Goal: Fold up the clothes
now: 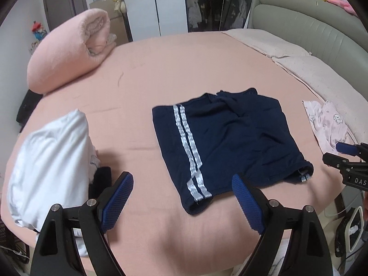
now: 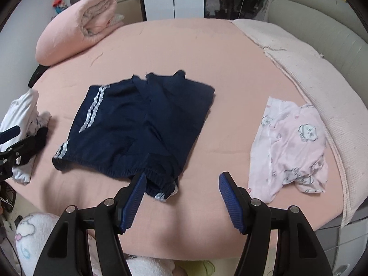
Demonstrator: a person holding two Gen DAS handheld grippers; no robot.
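You have one bed (image 2: pixel 230 53) before you. On it lie one pair of navy shorts (image 2: pixel 142 124) with two white stripes (image 1: pixel 187 138) down the side, one pale pink printed garment (image 2: pixel 289 147), one heap of white clothing (image 1: pixel 48 168) with one dark item (image 1: pixel 101 179) tucked against it, and one rolled pink quilt (image 1: pixel 69 55). You hold two hand-held grippers: one left hand-held gripper (image 1: pixel 182 184) and one right hand-held gripper (image 2: pixel 182 180), each with two blue pads.

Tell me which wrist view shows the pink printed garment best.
The right wrist view: the pink printed garment lies whole and unobstructed on the bed. In the left wrist view only part of it shows near the frame's right edge, where the right gripper covers its near end.
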